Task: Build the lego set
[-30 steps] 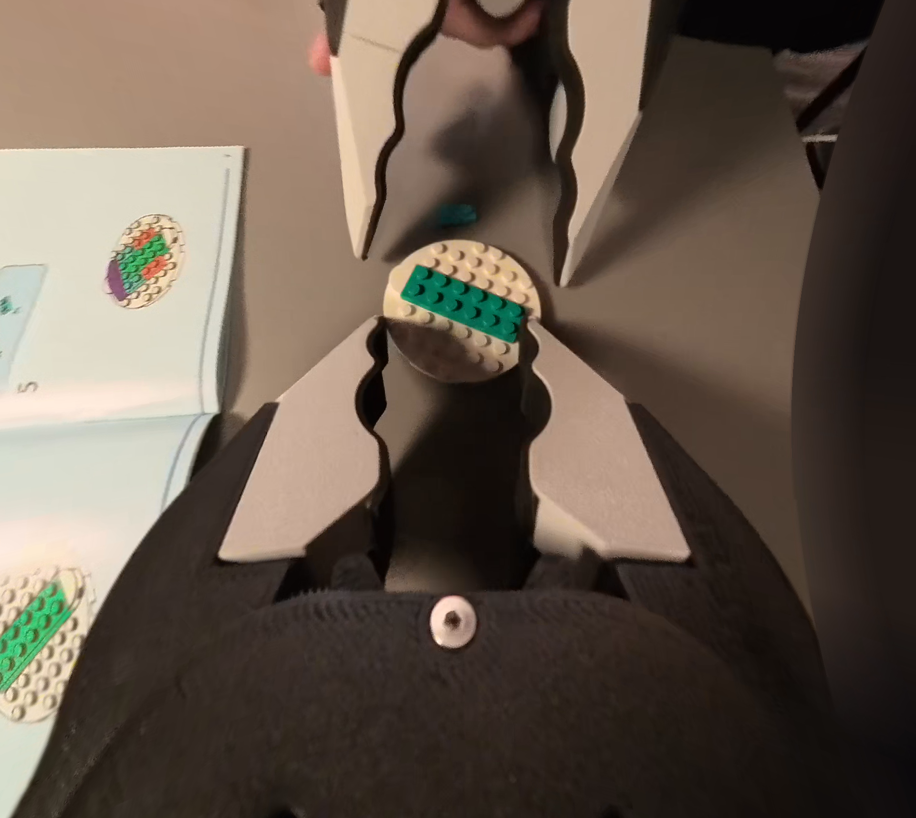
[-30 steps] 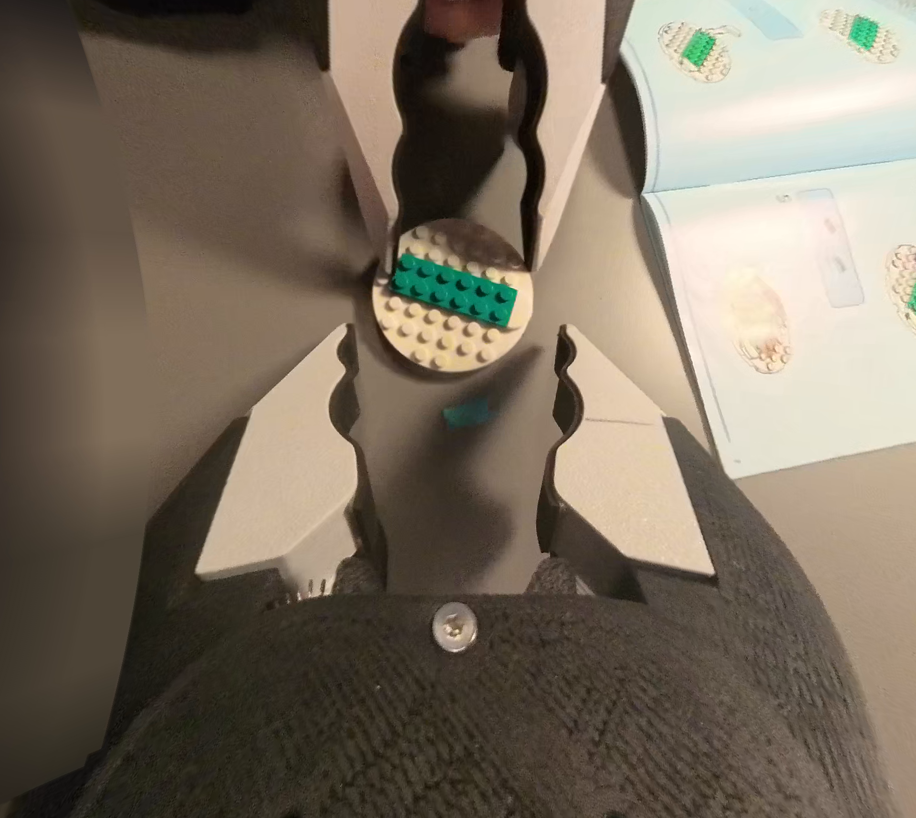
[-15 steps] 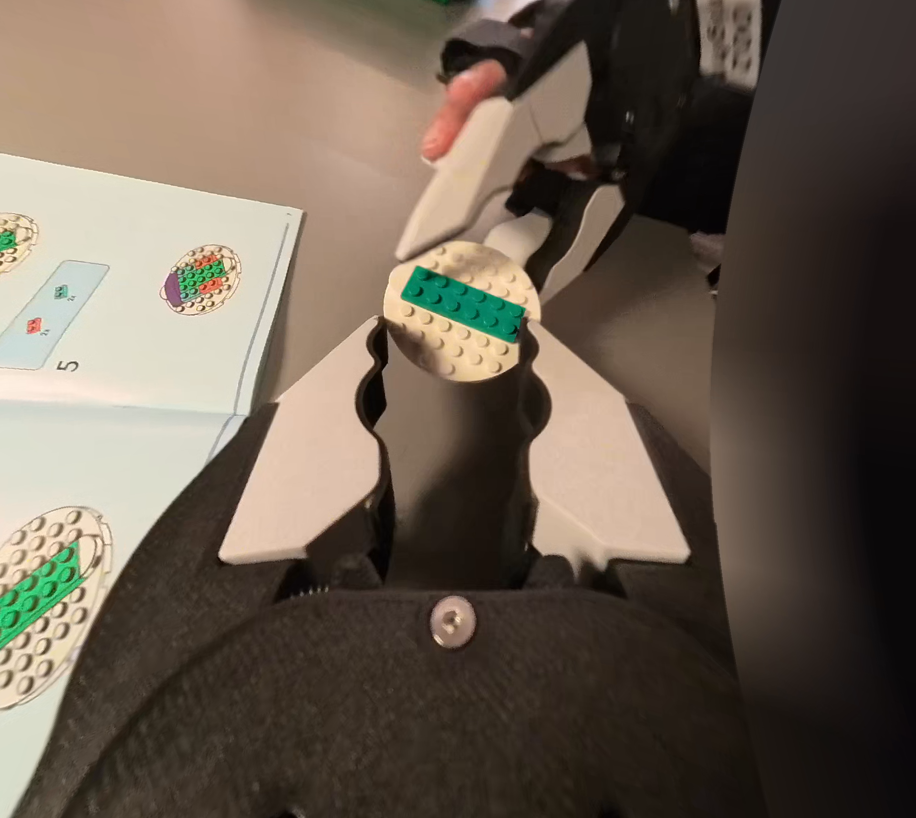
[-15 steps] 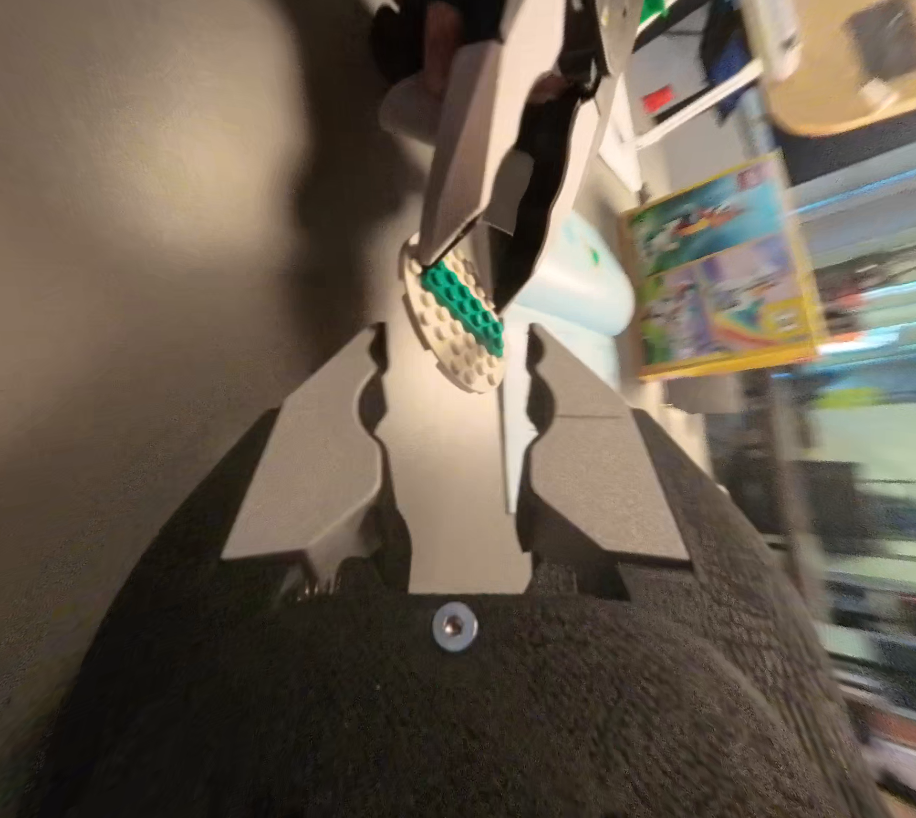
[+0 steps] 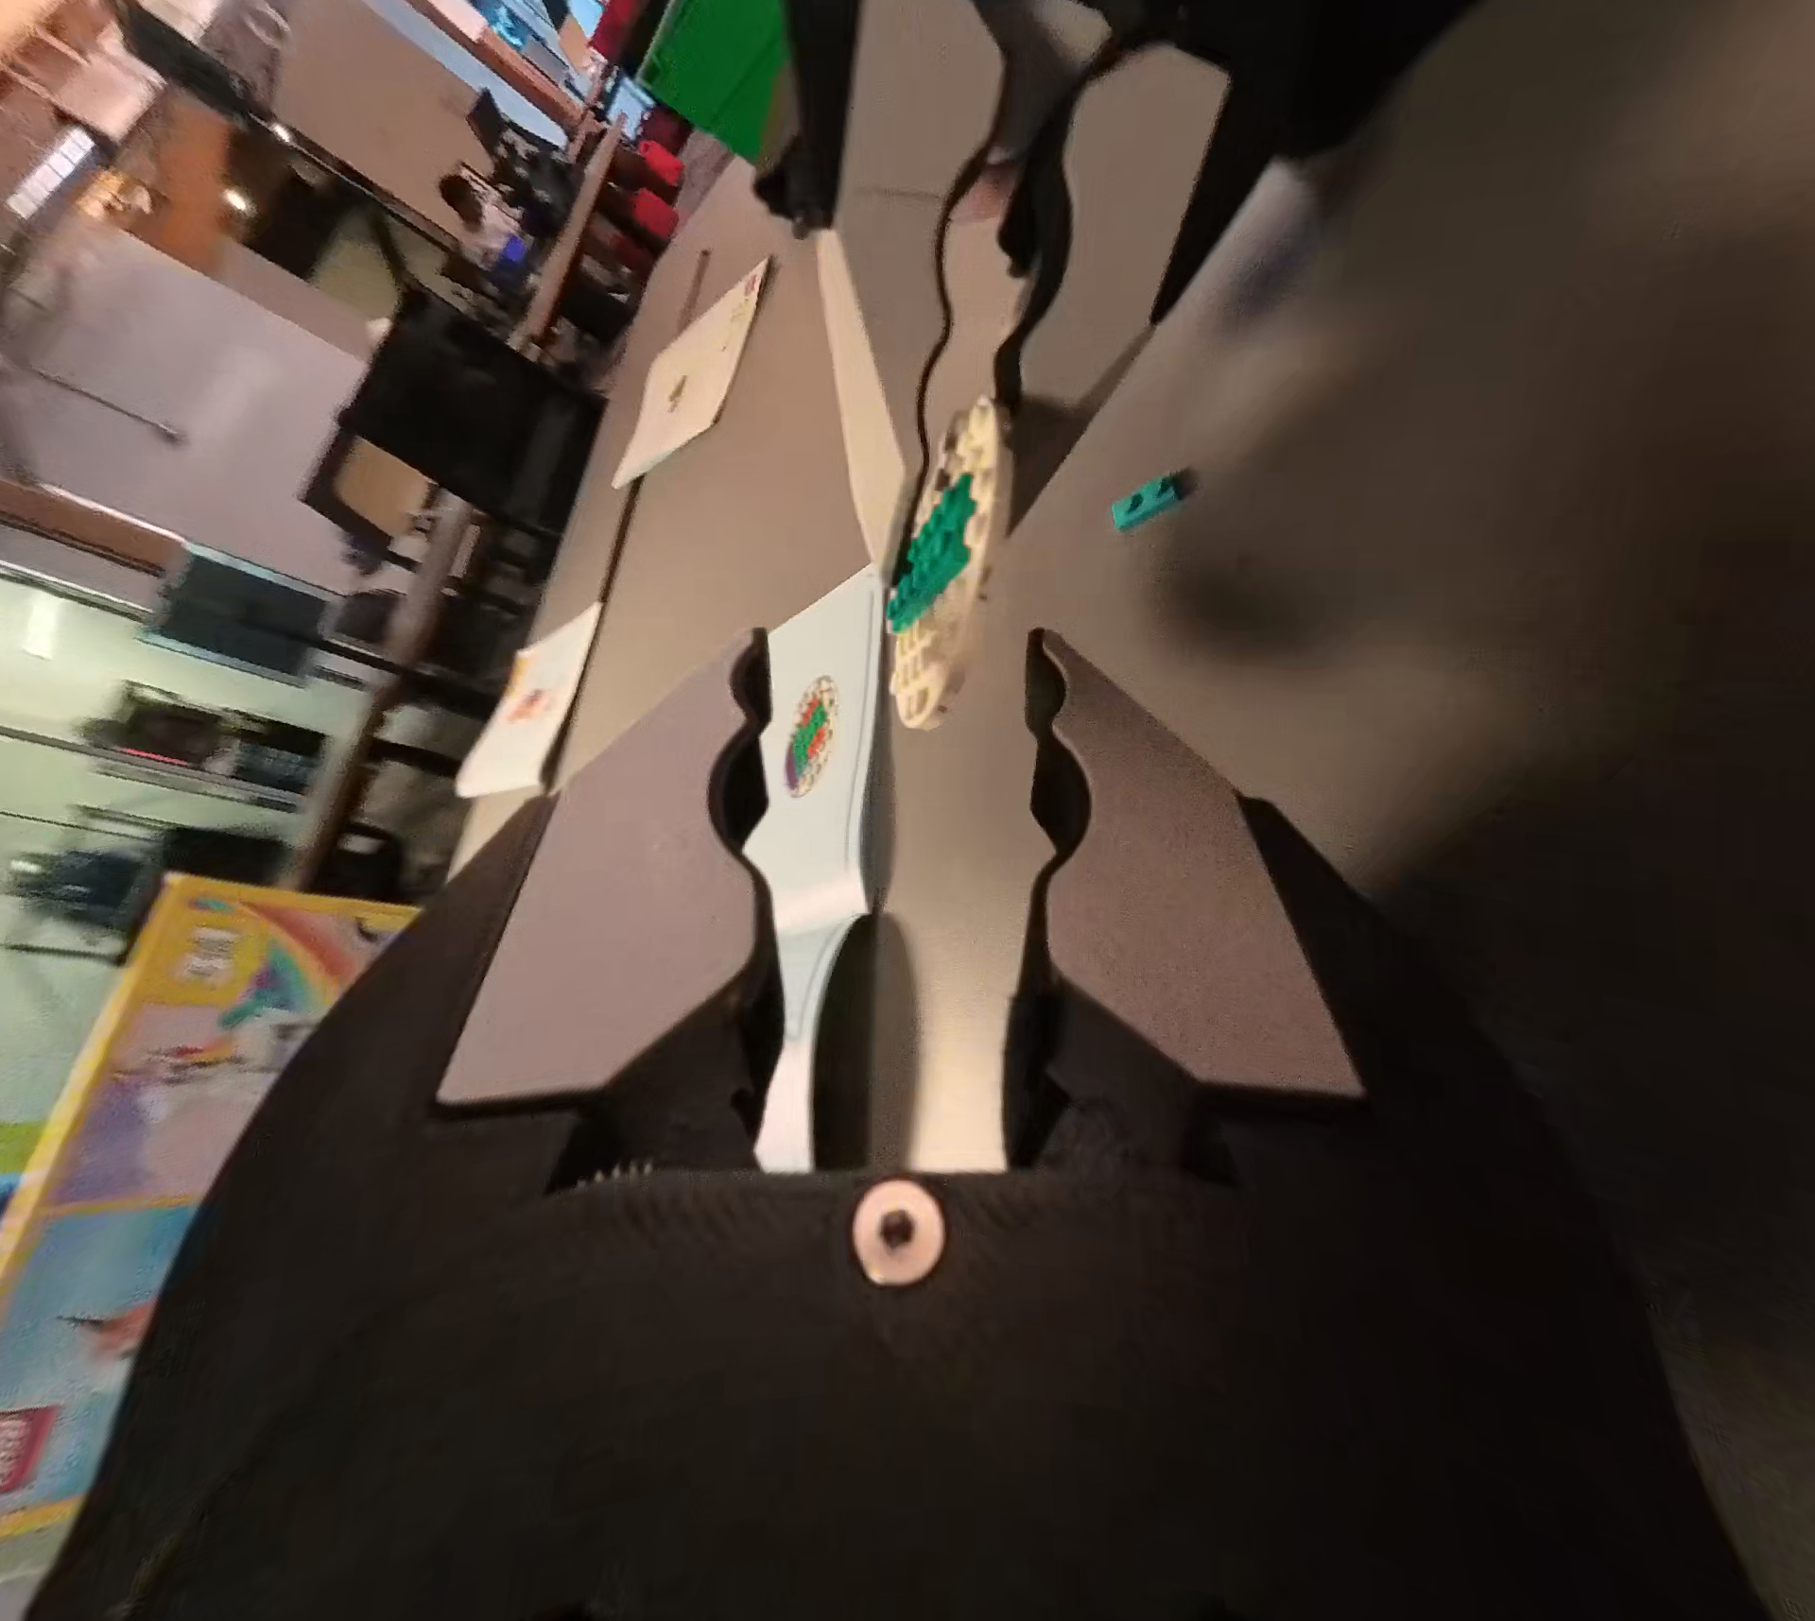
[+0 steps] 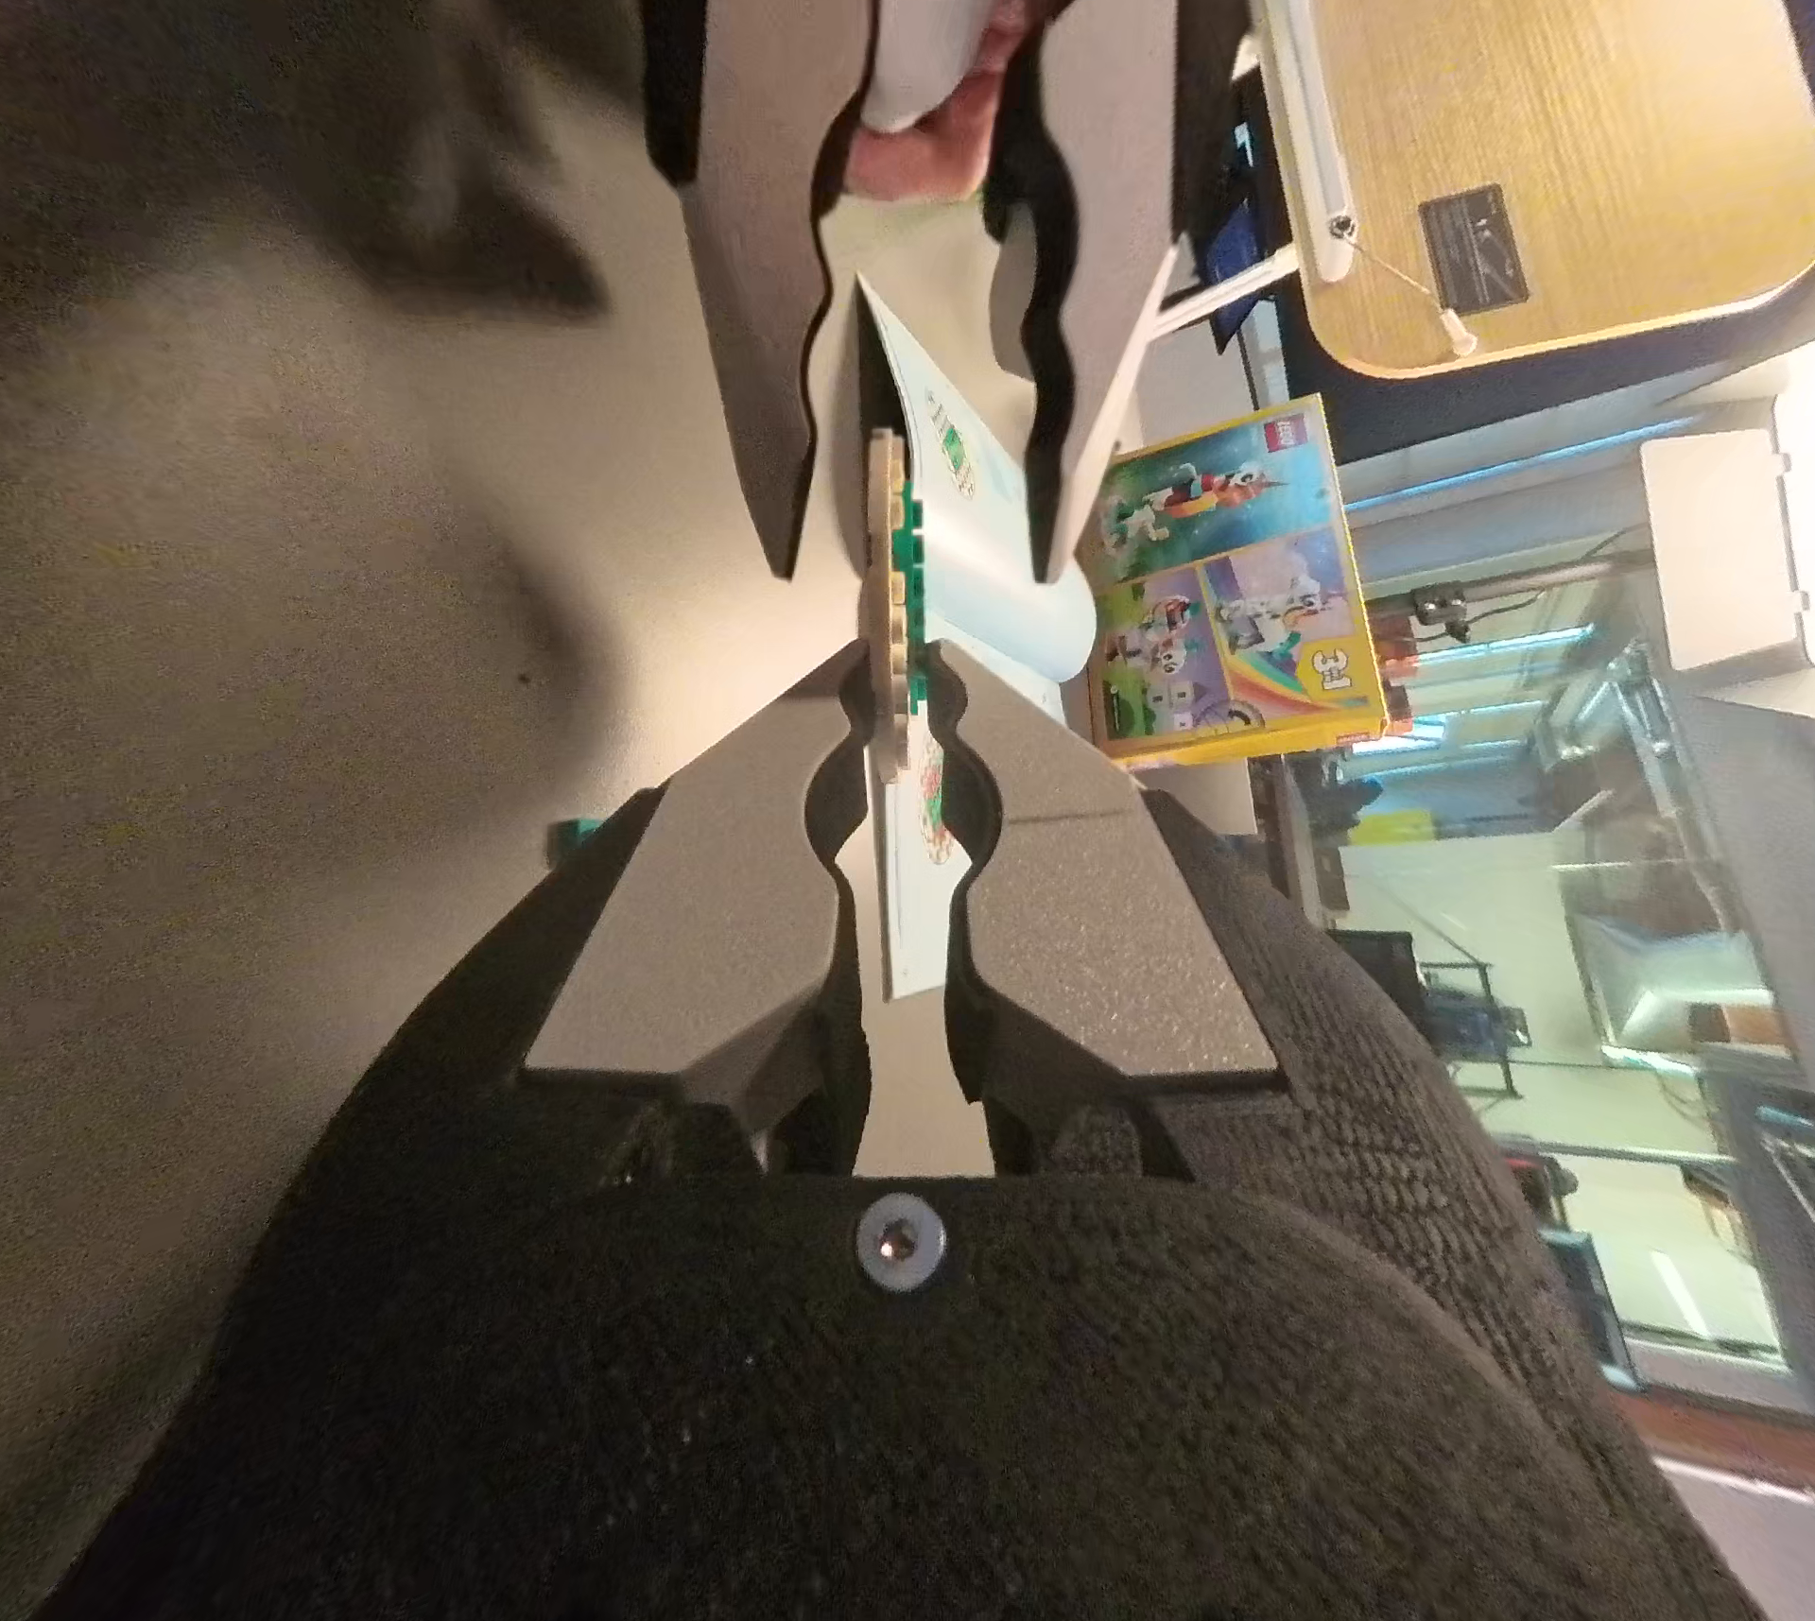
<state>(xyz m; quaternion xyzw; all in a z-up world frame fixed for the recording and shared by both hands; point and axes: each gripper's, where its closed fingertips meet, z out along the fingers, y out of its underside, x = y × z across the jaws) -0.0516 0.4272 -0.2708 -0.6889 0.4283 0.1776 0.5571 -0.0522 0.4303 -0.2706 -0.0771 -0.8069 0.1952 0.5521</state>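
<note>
While edge-on, round plate pinched by right gripper, left gripper spread

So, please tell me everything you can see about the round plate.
The round plate is cream, studded plastic, with a green brick pressed across its middle. It is held on edge, off the table. The right gripper is shut on its rim; the left gripper is open and apart from it. Some studs are hidden by the fingers.
</note>
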